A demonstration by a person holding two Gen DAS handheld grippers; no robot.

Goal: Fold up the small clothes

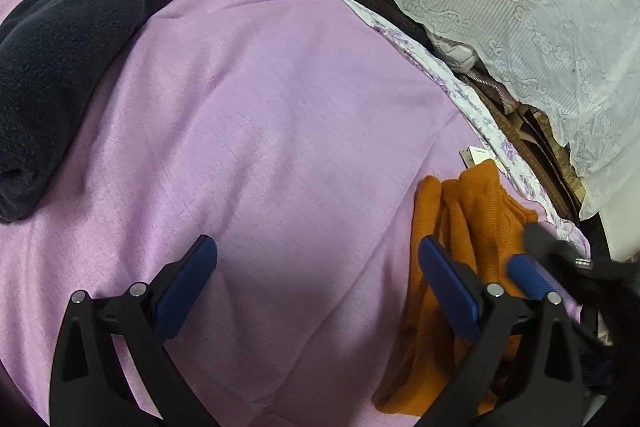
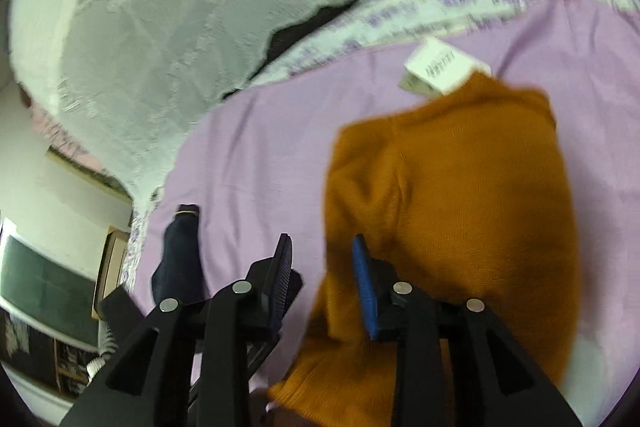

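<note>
- The orange knit garment [image 2: 452, 195] lies bunched on the lilac bedspread [image 1: 260, 115], at four o'clock in the left view.
- Left hand-held gripper [image 1: 316, 283] gapes wide — empty.
- Right hand-held gripper [image 2: 322, 279] stands narrowly parted at the garment's edge, gripping nothing.
- Risk: pinching bedspread with knit — dragging both.

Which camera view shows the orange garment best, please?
The right wrist view: the orange garment fills much of the frame, with a white tag at its far edge, though blurred. The left wrist view shows only a bunched part, partly hidden by the left gripper fingers.
</note>
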